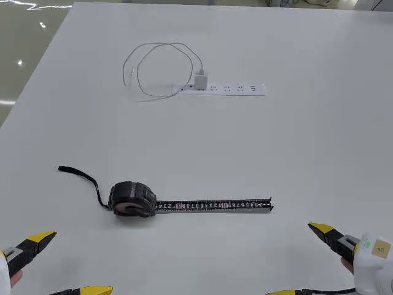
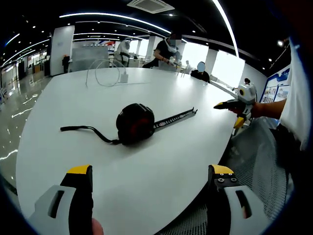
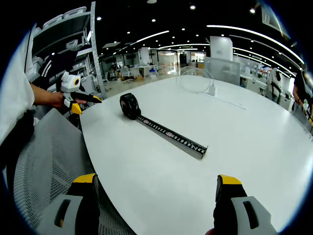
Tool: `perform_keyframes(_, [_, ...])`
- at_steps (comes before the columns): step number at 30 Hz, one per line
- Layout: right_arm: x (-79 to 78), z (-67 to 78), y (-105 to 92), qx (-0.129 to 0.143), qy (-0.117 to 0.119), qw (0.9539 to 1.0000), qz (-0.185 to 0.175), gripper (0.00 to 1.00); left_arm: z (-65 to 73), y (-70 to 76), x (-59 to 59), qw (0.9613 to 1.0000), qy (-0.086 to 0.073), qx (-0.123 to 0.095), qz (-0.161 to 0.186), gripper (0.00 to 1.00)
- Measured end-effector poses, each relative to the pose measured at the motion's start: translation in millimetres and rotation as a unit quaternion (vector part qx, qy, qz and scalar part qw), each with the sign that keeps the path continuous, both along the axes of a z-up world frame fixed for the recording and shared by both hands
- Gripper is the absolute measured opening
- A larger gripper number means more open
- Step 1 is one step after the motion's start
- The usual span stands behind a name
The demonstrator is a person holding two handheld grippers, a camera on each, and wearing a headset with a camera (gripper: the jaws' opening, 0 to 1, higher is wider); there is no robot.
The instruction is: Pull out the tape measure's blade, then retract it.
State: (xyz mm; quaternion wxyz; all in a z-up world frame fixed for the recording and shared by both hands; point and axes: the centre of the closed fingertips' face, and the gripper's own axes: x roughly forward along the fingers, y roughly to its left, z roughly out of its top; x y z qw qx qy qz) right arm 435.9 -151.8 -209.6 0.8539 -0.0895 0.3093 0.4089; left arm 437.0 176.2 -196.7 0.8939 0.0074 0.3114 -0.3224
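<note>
Head view: tape measure (image 1: 141,201) on table (image 1: 276,141), middle; blade (image 1: 212,204) out to its right, lying flat. Case (image 1: 128,198) prob. dense, rubbery, good to clamp; blade thin, springy, edges sharp. Left gripper (image 1: 73,263) and right gripper (image 1: 295,259) at near edge, both spread, empty.

Left gripper view: jaws wide; strap (image 2: 85,129) limp, trails from case.

Right gripper view: jaws wide; hook (image 3: 201,149) nearest, best hold. Table smooth, white; case may slide. Open office, people (image 3: 298,90) beyond.

- The tape measure case (image 1: 131,199) lies on the table (image 1: 319,135), ahead and right of the left gripper (image 1: 69,263).
- Its blade (image 1: 215,204) runs rightward and ends ahead of the right gripper (image 1: 296,260).
- The strap (image 1: 83,178) trails left of the case.
- The power strip (image 1: 224,89) lies far beyond both grippers.
</note>
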Motion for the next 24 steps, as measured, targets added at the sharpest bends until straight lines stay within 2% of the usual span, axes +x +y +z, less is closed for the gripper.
perform_keyframes(24, [-2.4,-1.3,-0.5,0.000,0.003,1.0000,-0.002,0.99,1.1,3.2,1.6,1.0000,-0.002,0.003,0.002,0.95])
